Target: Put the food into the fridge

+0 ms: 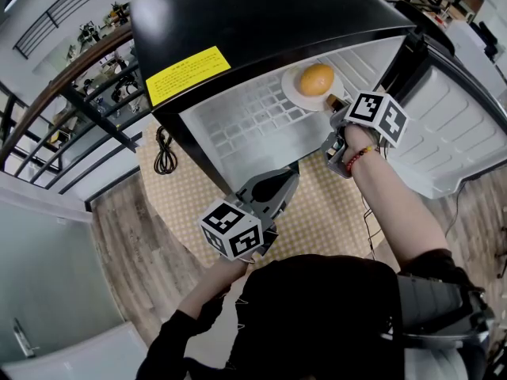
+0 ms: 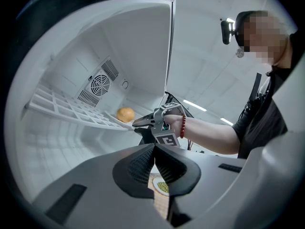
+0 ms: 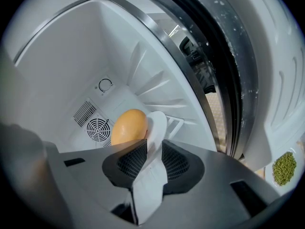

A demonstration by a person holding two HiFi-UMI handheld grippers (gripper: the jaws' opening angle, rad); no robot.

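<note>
A round orange food item (image 1: 317,78) lies on a white plate (image 1: 295,92) on the wire shelf (image 1: 245,121) inside the open black fridge (image 1: 261,14). My right gripper (image 1: 333,103) reaches into the fridge at the plate's near edge. In the right gripper view the plate's rim (image 3: 157,128) fills the gap between the pads of the right gripper (image 3: 154,159), with the orange item (image 3: 128,125) just behind. My left gripper (image 1: 279,184) hangs lower, in front of the fridge, and the left gripper (image 2: 155,149) is shut on nothing.
The fridge door (image 1: 455,125) stands open to the right. A woven mat (image 1: 333,212) covers the floor in front, with a black cable (image 1: 165,157) at its left. A small plate of green food (image 3: 284,167) sits on the mat near the door.
</note>
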